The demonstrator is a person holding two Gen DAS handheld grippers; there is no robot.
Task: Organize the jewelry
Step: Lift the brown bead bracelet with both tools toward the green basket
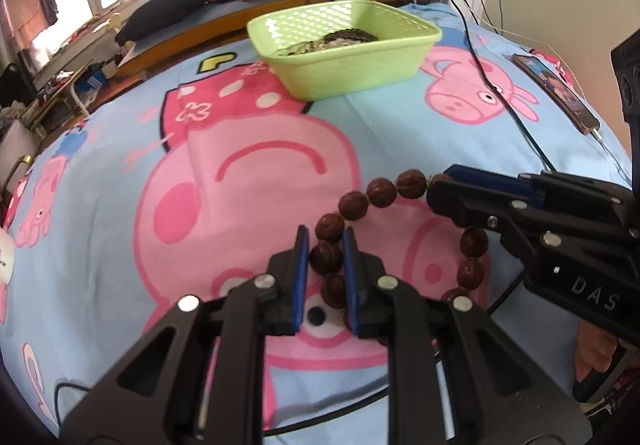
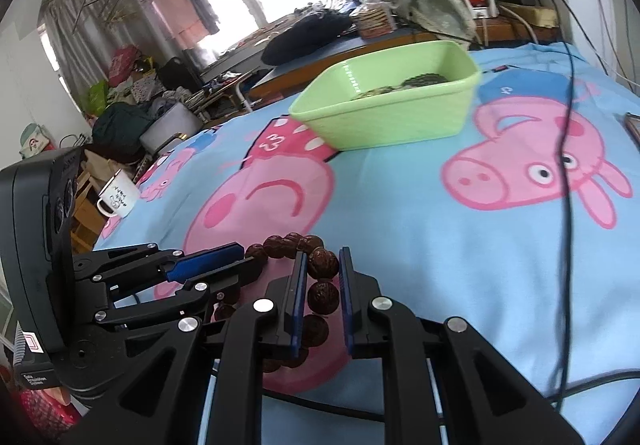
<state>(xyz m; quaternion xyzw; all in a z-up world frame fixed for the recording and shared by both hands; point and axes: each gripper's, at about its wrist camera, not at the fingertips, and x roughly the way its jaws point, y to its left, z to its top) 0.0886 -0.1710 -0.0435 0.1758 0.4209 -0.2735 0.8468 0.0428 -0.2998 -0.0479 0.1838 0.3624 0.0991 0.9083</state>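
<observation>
A bracelet of large dark brown beads (image 1: 380,193) lies in a loop on the pig-print bedsheet. My left gripper (image 1: 326,255) is shut on one side of the bead bracelet, a bead pinched between its blue pads. My right gripper (image 2: 323,273) is shut on the other side of the bracelet (image 2: 322,295). In the left wrist view the right gripper (image 1: 440,185) comes in from the right. In the right wrist view the left gripper (image 2: 244,257) comes in from the left. A green plastic basket (image 1: 348,65) sits further back with dark jewelry inside; it also shows in the right wrist view (image 2: 392,117).
A black cable (image 1: 500,93) runs across the sheet on the right toward a phone (image 1: 556,93). A white mug (image 2: 118,199) stands off the bed's left edge. A cluttered desk and window lie behind the basket.
</observation>
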